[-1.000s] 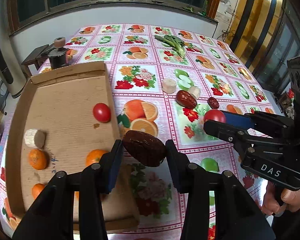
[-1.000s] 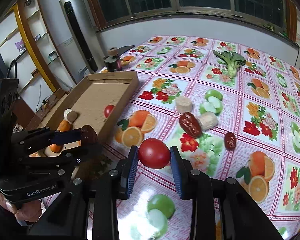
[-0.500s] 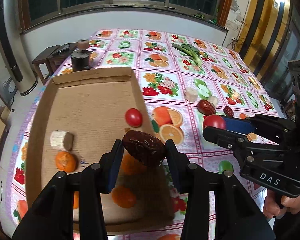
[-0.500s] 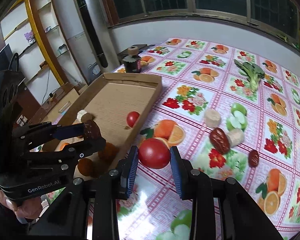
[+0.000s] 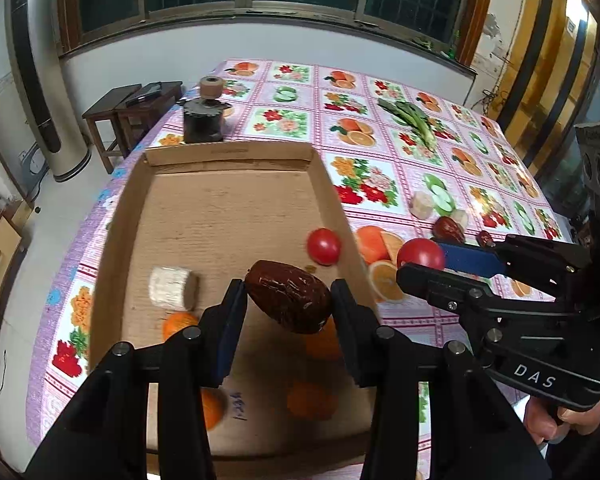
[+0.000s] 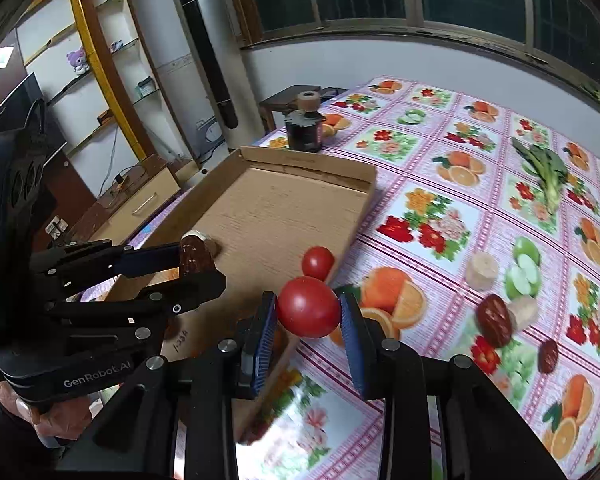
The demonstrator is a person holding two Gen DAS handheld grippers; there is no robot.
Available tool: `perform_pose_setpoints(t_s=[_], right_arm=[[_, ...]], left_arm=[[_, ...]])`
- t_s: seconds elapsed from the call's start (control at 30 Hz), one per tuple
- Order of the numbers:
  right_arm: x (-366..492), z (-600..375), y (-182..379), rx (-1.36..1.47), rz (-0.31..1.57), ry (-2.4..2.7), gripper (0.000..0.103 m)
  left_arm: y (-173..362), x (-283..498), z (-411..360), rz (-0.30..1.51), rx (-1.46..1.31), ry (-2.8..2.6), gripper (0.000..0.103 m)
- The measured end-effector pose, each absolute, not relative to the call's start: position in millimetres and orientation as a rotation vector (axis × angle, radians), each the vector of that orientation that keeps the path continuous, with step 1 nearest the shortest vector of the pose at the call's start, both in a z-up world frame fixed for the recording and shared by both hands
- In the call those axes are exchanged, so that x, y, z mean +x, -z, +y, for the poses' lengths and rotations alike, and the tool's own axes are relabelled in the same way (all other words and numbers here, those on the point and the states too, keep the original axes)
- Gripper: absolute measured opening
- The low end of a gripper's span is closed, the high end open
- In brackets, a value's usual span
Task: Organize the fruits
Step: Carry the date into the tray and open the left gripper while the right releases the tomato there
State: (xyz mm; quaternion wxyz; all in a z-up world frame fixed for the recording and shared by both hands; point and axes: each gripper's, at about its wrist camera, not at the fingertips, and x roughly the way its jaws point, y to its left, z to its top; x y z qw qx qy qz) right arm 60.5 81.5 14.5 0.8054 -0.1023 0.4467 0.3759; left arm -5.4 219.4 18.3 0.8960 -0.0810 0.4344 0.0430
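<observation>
My left gripper [image 5: 287, 300] is shut on a large dark brown date [image 5: 288, 296] and hangs above the cardboard tray [image 5: 228, 196]. In the tray lie a small tomato [image 5: 323, 246], a white banana piece [image 5: 172, 292] and several oranges [image 5: 180, 324]. My right gripper [image 6: 308, 312] is shut on a red tomato [image 6: 308, 306], held over the tray's right wall; the left wrist view shows that tomato [image 5: 420, 254] beside the tray. On the tablecloth remain a date [image 6: 494, 320], a smaller date [image 6: 548, 355] and two banana pieces [image 6: 480, 270].
A dark jar with a cork lid [image 5: 204, 118] stands behind the tray. Green leafy stalks [image 6: 548, 172] lie at the far right of the table. A person's hand [image 5: 552, 424] grips the right tool. Beyond the table's left edge stand a stool and a tower fan.
Both grippers moved left with their fruit: the date went from over the tablecloth to above the tray, and the tomato came to the tray's right wall.
</observation>
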Motion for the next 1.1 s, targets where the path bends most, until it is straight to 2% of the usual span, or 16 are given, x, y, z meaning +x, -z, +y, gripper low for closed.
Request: perform_pose_setpoints(t_s=[0.53,1.1], right_arm=[[103.5,164.4,17.7,-0.223,1.037,-0.89,0.033],[104.7,196.1,54.7,-0.35,1.086,-0.901,0.034]], left_arm=[[-1.3,41.4,296.0,0.968,-0.245,-0.196,0.041],[35.8,63.9,311.3,1.074,-0.266,-0.237,0.042]])
